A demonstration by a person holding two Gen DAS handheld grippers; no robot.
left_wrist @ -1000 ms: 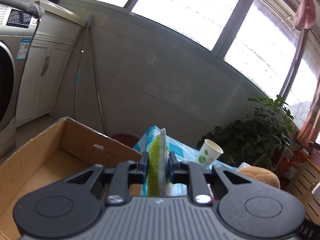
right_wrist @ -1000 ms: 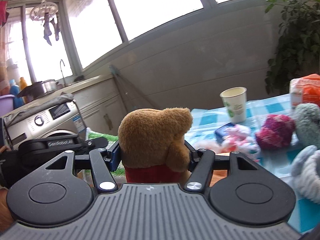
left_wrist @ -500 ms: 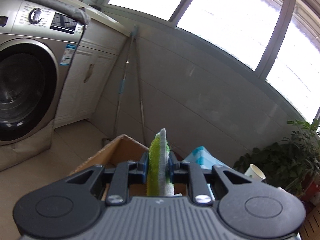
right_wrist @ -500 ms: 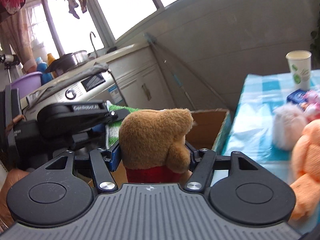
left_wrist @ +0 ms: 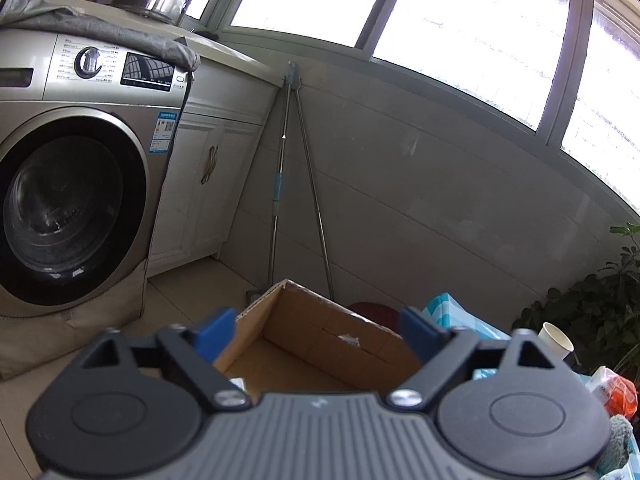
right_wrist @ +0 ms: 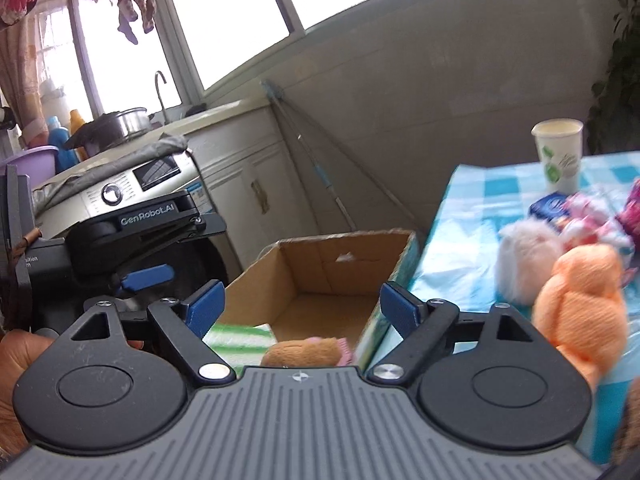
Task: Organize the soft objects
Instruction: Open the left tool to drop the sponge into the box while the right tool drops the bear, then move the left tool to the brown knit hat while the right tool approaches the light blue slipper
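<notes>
- My left gripper hangs over the cardboard box, jaws opening wide, nothing between the blue pads.
- My right gripper is over the same box, jaws also opening wide and empty.
- Green-and-white striped cloth lies flat on the box floor, near corner. Brown plush toy sits just beside it, partly hidden under my gripper body.
- Still out on the checked tablecloth: orange plush, white fluffy ball, pink fuzzy pieces further back.
- Risk: the orange plush sits close to the table edge, just beside my right pad. A careless swing back to the table could knock it to the floor.
- Risk: the paper cup stands upright behind the soft things. Reaching across for the pink pieces could tip it; I cannot tell whether it holds liquid.
- Risk: both grippers crowd one box mouth. Withdrawing together, the arms could collide or catch the box wall and shift it.
- Risk: fluffy items compress; a shallow pinch may slip mid-carry.
</notes>
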